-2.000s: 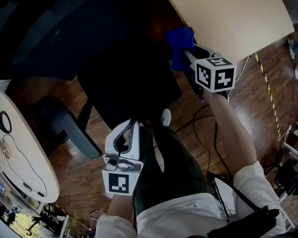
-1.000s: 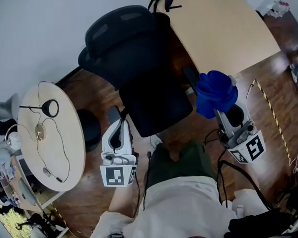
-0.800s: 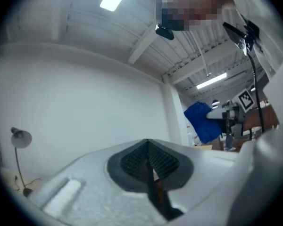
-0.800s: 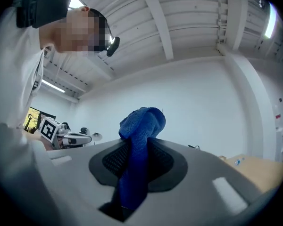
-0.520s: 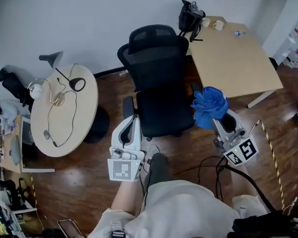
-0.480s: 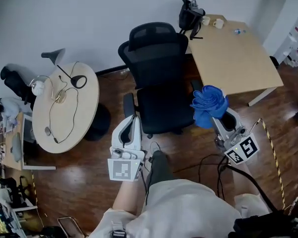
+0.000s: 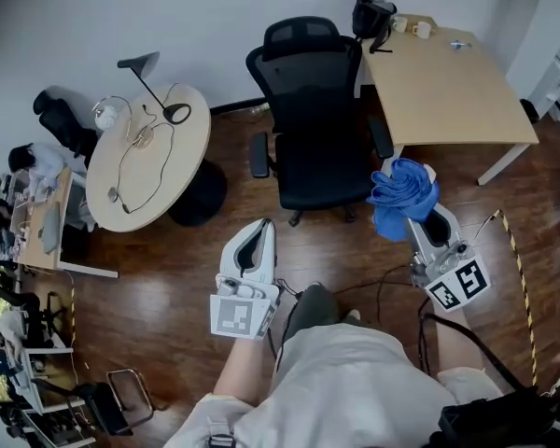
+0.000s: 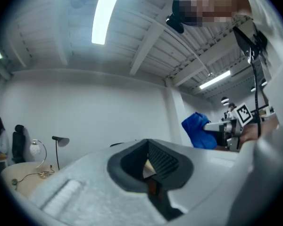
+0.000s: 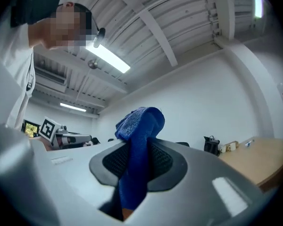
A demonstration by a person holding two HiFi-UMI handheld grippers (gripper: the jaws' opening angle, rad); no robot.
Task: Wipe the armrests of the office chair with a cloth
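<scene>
Cloth withdrawn from chair; both grippers pulled back

Cloth (image 7: 403, 197): blue, bunched, now well clear of the office chair (image 7: 315, 129) and its armrests (image 7: 381, 138), above bare floor. Right gripper (image 7: 418, 211): angled upward, jaws clamped on the cloth's lower fold. Left gripper (image 7: 259, 231): held before the person's torso, jaws seemingly closed, nothing between them.

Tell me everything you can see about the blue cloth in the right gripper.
The blue cloth looks like soft terry, bunched into loose folds. The right gripper has its jaws shut on a pinched strip of it, and the rest puffs out past the jaw tips. It is held in the air, short of the office chair, touching only the jaws.
</scene>
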